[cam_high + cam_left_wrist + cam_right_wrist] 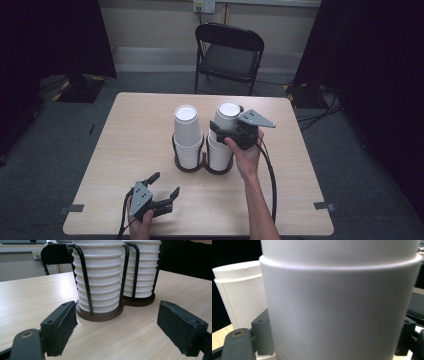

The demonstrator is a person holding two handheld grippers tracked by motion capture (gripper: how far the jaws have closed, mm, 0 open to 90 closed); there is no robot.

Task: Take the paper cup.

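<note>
On the table, right hand-held gripper clamps a white, ridged paper-cup stack; left gapes.

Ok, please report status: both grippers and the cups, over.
Right hand-held gripper around right cup stack, jaws at its sides. Left hand-held gripper open, low over table. Nothing in the way.

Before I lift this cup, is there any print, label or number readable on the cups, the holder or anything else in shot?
No readable text.
The white cups in the right gripper and both stacks are plain.
The black wire holder bears no marking.
The wall socket behind the chair has a yellowish patch, too small to read.
</note>
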